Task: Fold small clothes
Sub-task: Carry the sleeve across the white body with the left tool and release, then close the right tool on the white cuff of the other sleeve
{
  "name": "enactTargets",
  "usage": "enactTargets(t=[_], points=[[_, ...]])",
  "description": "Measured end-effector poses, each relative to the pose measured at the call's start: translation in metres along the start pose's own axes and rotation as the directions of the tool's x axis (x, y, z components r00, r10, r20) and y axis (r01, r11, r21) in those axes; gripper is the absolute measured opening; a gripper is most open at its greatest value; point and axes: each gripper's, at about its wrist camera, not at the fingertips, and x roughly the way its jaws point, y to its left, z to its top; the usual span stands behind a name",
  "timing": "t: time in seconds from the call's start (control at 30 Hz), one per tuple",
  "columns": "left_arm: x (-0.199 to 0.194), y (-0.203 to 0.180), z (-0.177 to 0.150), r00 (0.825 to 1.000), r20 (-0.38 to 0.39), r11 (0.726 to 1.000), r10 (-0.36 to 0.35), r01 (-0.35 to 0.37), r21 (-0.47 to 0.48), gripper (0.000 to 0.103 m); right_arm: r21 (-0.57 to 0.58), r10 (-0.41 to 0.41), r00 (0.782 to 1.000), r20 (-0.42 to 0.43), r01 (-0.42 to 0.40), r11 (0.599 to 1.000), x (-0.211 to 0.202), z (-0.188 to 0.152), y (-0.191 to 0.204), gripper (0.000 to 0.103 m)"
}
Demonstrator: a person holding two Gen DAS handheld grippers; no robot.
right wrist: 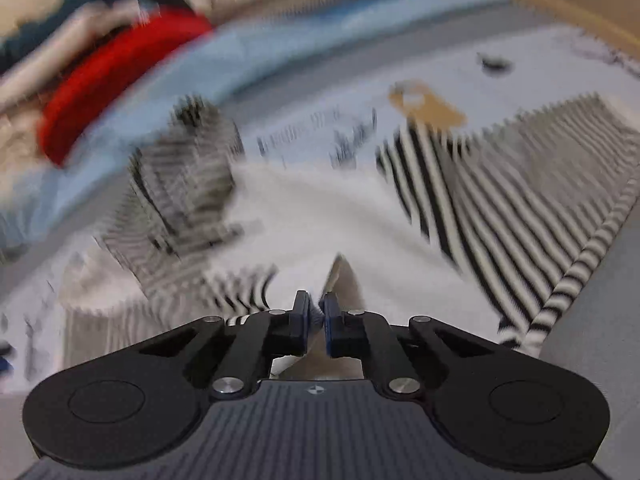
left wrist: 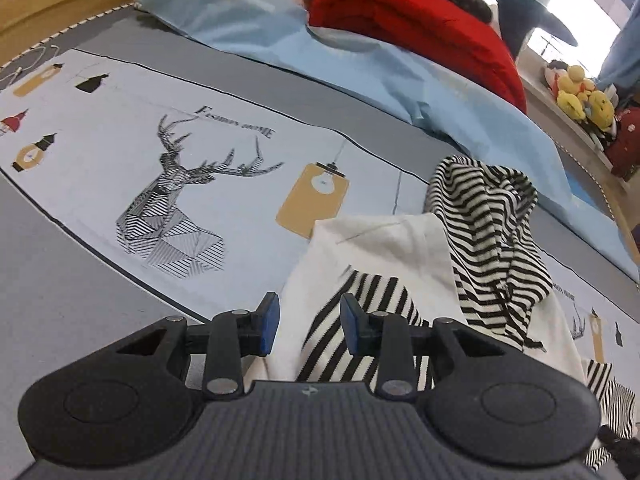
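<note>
Left wrist view, nearest: black two-finger left gripper [left wrist: 309,322] with blue pads [left wrist: 272,320], jaws spread apart, nothing between them, poised over the near edge of a small white garment with black-and-white striped panels [left wrist: 384,248]. Garment lying rumpled on a pale blue printed bedspread [left wrist: 240,152], a striped part [left wrist: 484,232] heaped up and draped over the white body toward the right. Just beyond the garment, a tan tag-shaped print with a light bulb [left wrist: 314,204]; further left, a black line-drawn stag head print [left wrist: 176,208]. Further back, a crumpled light blue sheet [left wrist: 360,68], then a folded red blanket [left wrist: 416,28], and yellow plush toys [left wrist: 584,96] on a ledge at far right.

Right wrist view, heavily motion-blurred: black right gripper [right wrist: 316,316] with jaws nearly closed, clamped on a fold of the white cloth [right wrist: 320,216]. Striped panel [right wrist: 512,200] spread flat to the right, bunched striped part [right wrist: 184,176] to the left. Beyond, the same blue bedspread [right wrist: 320,120], red blanket [right wrist: 112,80] at far left.
</note>
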Motion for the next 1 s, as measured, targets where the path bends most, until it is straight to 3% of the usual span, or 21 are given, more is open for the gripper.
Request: enactTargets(t=[0.1,0.23,0.3,0.37,0.43,0.5,0.57,0.6,0.7,0.8,0.9,0.97,1.0], points=[[0.009,-0.006,-0.005,0.999,-0.032,0.999,-0.022,0.023,0.023,0.037,-0.012,-0.055,0.998,0.012,0.055,0.998,-0.012,-0.004,-0.002,0.007],[0.03,-0.009,-0.017,0.996,-0.09,0.999,0.007,-0.004,0.033,0.035,0.068,-0.153,0.963,-0.222,0.172,0.983,0.022,-0.022,-0.032,0.008],[0.036,-0.009,-0.022,0.994,-0.11,1.0,0.002,0.002,0.031,0.033,0.043,-0.202,0.964,-0.171,0.212,0.976,0.017,-0.02,-0.03,0.012],[0.037,-0.012,-0.024,0.993,-0.116,0.999,-0.02,0.025,0.037,0.032,-0.03,-0.202,0.978,-0.059,0.2,0.979,0.005,-0.013,-0.017,0.012],[0.04,-0.014,-0.027,0.991,-0.125,0.998,-0.044,0.048,0.031,0.032,-0.07,-0.143,0.99,-0.011,0.142,0.987,0.001,-0.008,-0.008,0.014],[0.05,-0.012,-0.034,0.986,-0.165,0.999,-0.023,0.028,0.029,0.032,-0.074,-0.082,0.994,-0.065,0.078,0.994,0.01,-0.008,-0.006,0.017],[0.07,-0.006,-0.047,0.965,-0.255,0.998,0.061,-0.051,0.045,0.031,-0.06,-0.078,0.979,-0.188,0.068,0.996,0.029,-0.017,-0.012,0.018],[0.07,-0.003,-0.05,0.967,-0.249,0.998,0.058,-0.052,0.031,0.031,-0.053,-0.095,0.966,-0.241,0.085,0.995,0.038,-0.022,-0.018,0.017],[0.052,-0.018,-0.043,0.976,-0.204,0.994,0.079,-0.063,0.086,0.031,-0.051,-0.083,0.973,-0.217,0.074,0.996,0.036,-0.018,-0.017,0.018],[0.035,-0.035,-0.041,0.985,-0.171,0.992,0.024,-0.003,0.125,0.031,-0.031,-0.065,0.981,-0.182,0.06,0.998,0.031,-0.011,-0.019,0.018],[0.045,-0.038,-0.054,0.967,-0.253,0.995,-0.008,0.034,0.098,0.032,-0.031,-0.085,0.968,-0.236,0.08,0.996,0.039,-0.015,-0.025,0.019],[0.059,-0.036,-0.065,0.943,-0.333,0.996,0.016,0.014,0.085,0.031,-0.045,-0.118,0.963,-0.243,0.11,0.993,0.035,-0.019,-0.03,0.019],[0.06,-0.037,-0.068,0.941,-0.337,0.996,0.024,0.006,0.089,0.031,-0.025,-0.109,0.964,-0.244,0.106,0.994,0.034,-0.016,-0.034,0.019]])
